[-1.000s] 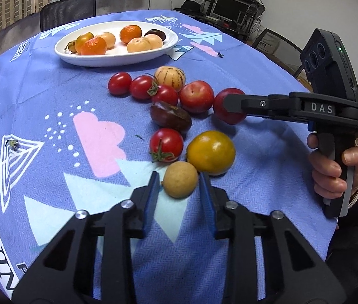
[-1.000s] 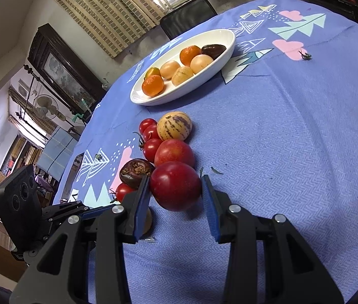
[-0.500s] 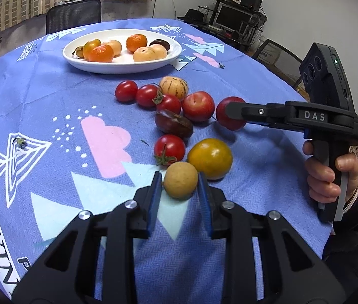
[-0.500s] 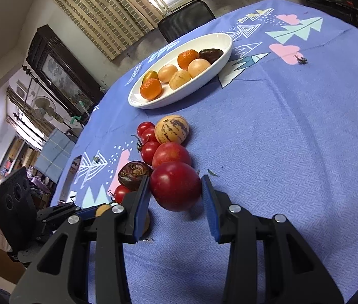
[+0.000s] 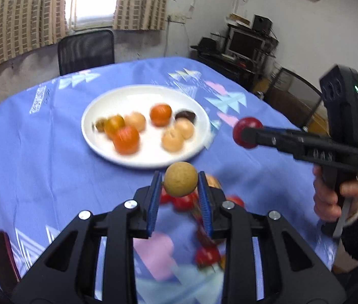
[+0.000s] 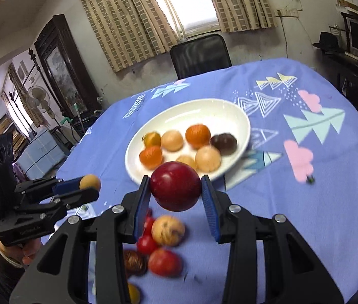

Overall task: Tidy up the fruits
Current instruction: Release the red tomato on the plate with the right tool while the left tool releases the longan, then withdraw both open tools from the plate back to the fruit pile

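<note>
Two tools, each carrying one fruit above the blue patterned tabletop (image 5: pixel 39 167).

Left tool (image 5: pixel 180 186), lower centre of its own view: closed onto a tan round fruit (image 5: pixel 180 179), held clear of the cloth. Right tool (image 6: pixel 175 190), lower centre of its view: closed onto a dark red plum (image 6: pixel 175 189), also lifted. White plate (image 6: pixel 232 116), mid-frame behind both: holds oranges, pale round fruits and one dark fruit. Loose tomatoes (image 6: pixel 146 243) and other fruit lie blurred on the cloth under the fingers. Black chair (image 6: pixel 200 55) and checked curtains (image 6: pixel 118 15) at top. Writing on the cloth and on the tool bodies is too blurred to read.
</note>
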